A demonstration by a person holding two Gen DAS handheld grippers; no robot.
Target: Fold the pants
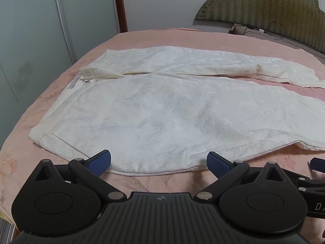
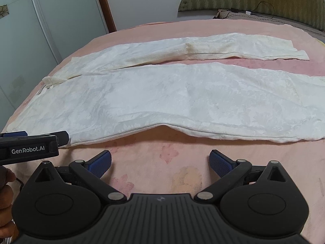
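Note:
White patterned pants (image 1: 154, 109) lie spread flat on a pink bed, waistband to the left, both legs running right; they also show in the right wrist view (image 2: 162, 99). My left gripper (image 1: 158, 163) is open, its blue pads just above the near edge of the pants near the hip. My right gripper (image 2: 160, 162) is open and empty over bare pink sheet, a little short of the near leg's edge. The left gripper's body (image 2: 30, 144) shows at the left of the right wrist view, at the pants' edge.
The pink flowered bedspread (image 2: 178, 174) covers the bed. A green padded headboard (image 1: 264, 6) and a pillow with a cable (image 1: 256, 30) lie at the far right. Wardrobe doors (image 1: 40, 30) stand at the left beyond the bed's edge.

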